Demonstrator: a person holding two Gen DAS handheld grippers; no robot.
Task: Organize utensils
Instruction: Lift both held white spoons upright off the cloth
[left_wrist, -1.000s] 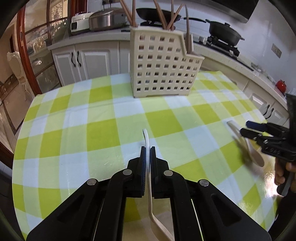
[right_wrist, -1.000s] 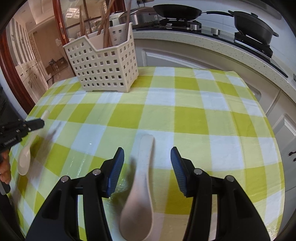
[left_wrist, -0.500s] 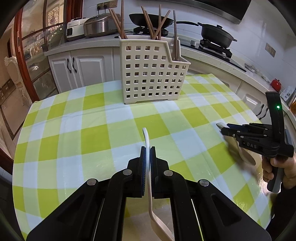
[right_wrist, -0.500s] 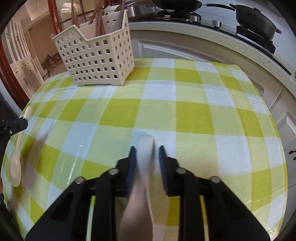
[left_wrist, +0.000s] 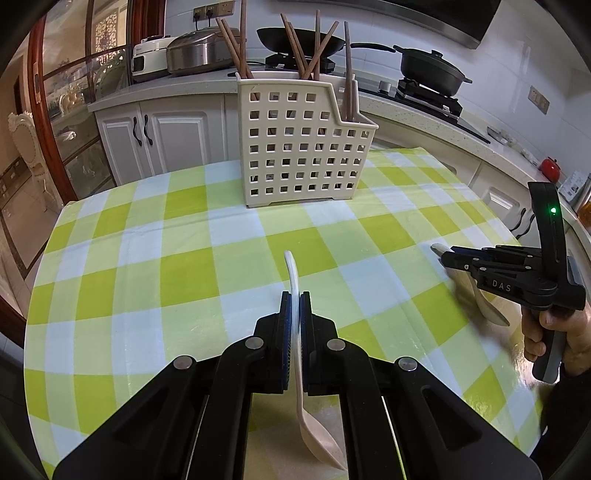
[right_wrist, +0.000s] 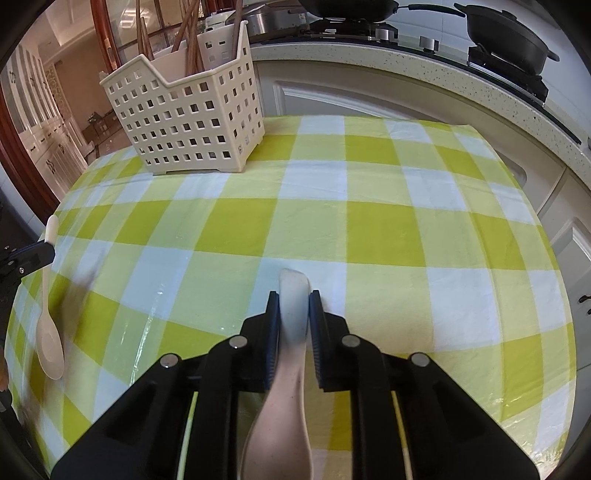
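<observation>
The checked cloth (right_wrist: 384, 229) over the surface looks like a thin glossy plastic sheet, creased and catching glare near the front. The utensil basket (left_wrist: 295, 147) is matt cream plastic pierced with square holes, holding brown wooden chopsticks (left_wrist: 306, 51). Both spoons, the thin one (left_wrist: 295, 317) and the broad one (right_wrist: 291, 332), look smooth, pale and faintly satin, like plastic or ceramic. The gripper bodies are matt black plastic with shiny metal rivets.
</observation>
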